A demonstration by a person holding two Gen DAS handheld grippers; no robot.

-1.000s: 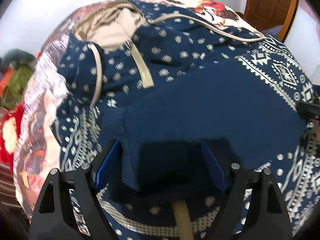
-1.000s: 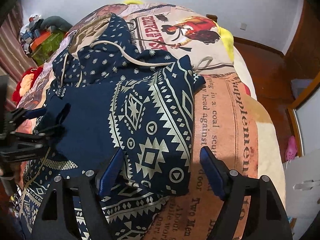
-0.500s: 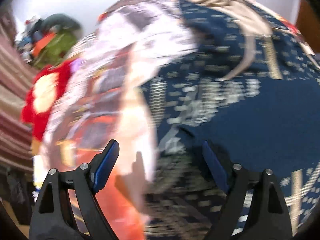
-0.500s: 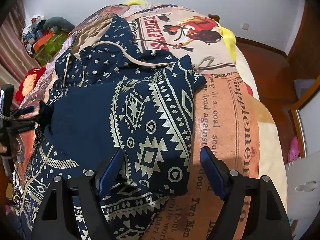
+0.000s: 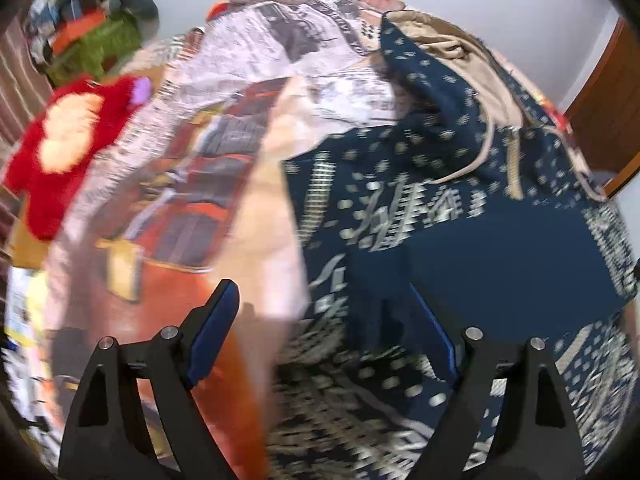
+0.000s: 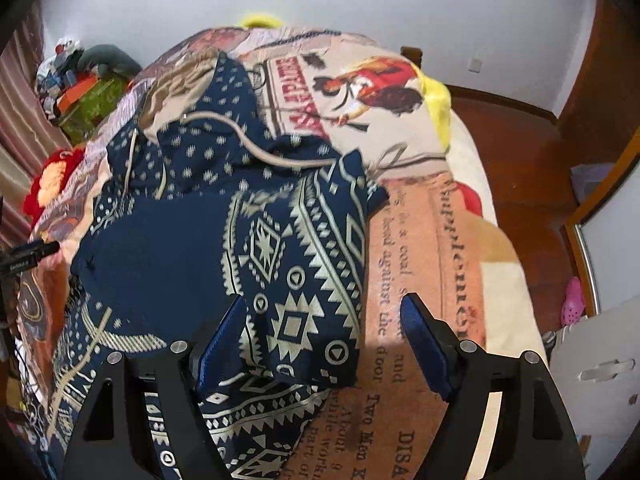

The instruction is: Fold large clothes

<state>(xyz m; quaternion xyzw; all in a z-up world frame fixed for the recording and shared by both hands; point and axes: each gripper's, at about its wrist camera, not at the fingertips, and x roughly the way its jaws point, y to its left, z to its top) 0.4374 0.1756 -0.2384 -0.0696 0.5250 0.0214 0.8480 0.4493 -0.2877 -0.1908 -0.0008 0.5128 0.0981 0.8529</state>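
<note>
A navy hoodie [image 6: 172, 248] with cream geometric print and a tan hood lining [image 5: 444, 44] lies on the bed, one plain navy sleeve [image 5: 500, 256] folded across its body. My left gripper [image 5: 324, 336] hovers over the hoodie's left edge, where it meets the blanket. Its jaws are closing, wide apart, with no cloth pinched between them. It also shows at the left edge of the right wrist view as the left gripper [image 6: 24, 256]. My right gripper [image 6: 324, 340] stands open over the folded patterned edge [image 6: 304, 320] at the hoodie's right side, gripping nothing.
A printed blanket [image 6: 424, 280] covers the bed. A red plush toy [image 5: 68, 148] and a green pile [image 5: 100, 48] lie off the bed's left side. A yellow pillow [image 6: 436, 100] is at the far end, and a wooden floor [image 6: 520, 168] and door [image 5: 600, 120] are on the right.
My left gripper swung left off the hoodie's middle to its left edge. The sleeve end that was between its fingers now lies on the body. The right gripper stayed put.
</note>
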